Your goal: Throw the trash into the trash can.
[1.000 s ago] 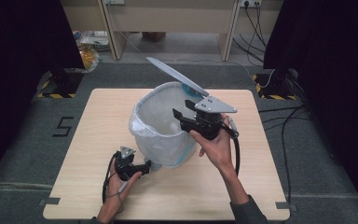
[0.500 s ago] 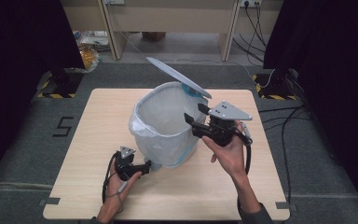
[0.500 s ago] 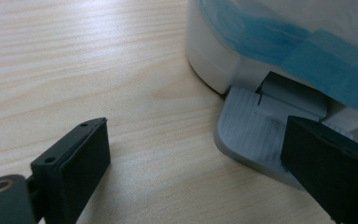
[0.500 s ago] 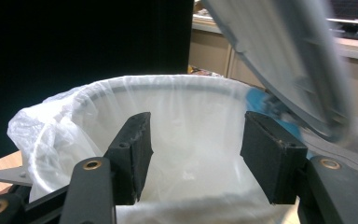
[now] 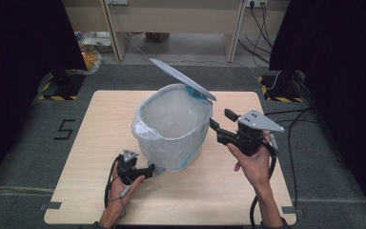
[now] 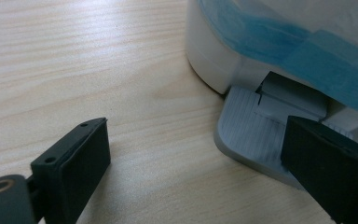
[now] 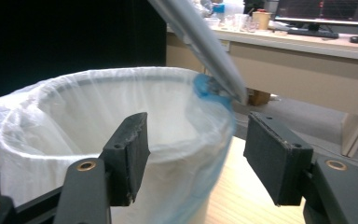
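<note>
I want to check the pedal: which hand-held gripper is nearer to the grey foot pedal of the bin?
Left. Left hand-held gripper has one jaw over the pedal; right hand-held gripper is beside the rim.

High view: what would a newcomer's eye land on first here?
A white pedal bin lined with a clear bag stands mid-table, its grey lid tipped up. The left tongs rest one jaw on the foot pedal at the bin's near base. The right tongs hang open beside the rim, jaws just opened, nothing between them.
</note>
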{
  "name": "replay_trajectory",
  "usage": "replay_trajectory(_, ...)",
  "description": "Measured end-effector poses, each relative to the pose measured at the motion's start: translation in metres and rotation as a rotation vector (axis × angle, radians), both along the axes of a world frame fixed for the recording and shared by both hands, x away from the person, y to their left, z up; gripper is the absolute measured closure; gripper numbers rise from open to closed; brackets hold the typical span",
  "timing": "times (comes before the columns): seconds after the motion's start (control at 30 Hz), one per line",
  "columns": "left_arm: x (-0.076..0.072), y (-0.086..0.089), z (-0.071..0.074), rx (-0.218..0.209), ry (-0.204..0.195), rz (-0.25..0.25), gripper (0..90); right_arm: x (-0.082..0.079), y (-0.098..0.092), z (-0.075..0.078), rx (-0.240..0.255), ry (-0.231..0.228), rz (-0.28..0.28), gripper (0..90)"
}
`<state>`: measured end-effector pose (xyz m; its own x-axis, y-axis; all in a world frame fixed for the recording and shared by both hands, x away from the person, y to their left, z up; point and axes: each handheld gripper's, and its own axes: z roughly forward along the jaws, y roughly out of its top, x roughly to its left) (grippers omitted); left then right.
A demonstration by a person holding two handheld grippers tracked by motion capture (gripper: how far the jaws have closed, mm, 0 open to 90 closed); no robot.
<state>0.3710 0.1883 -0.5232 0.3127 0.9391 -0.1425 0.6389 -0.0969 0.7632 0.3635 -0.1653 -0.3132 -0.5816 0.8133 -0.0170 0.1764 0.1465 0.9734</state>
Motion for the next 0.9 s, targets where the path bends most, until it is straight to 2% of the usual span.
replay_trajectory(0.37, 0.0, 0.0, 0.0, -0.002, 0.0, 0.0, 7.3, -0.005, -0.031, -0.011, 0.033, 0.016, -0.06, 29.8)
replay_trajectory(0.9, 0.0, 0.0, 0.0, 0.001, 0.0, 0.0, 7.4, -0.012, -0.062, -0.046, 0.042, 0.069, -0.128, 25.0)
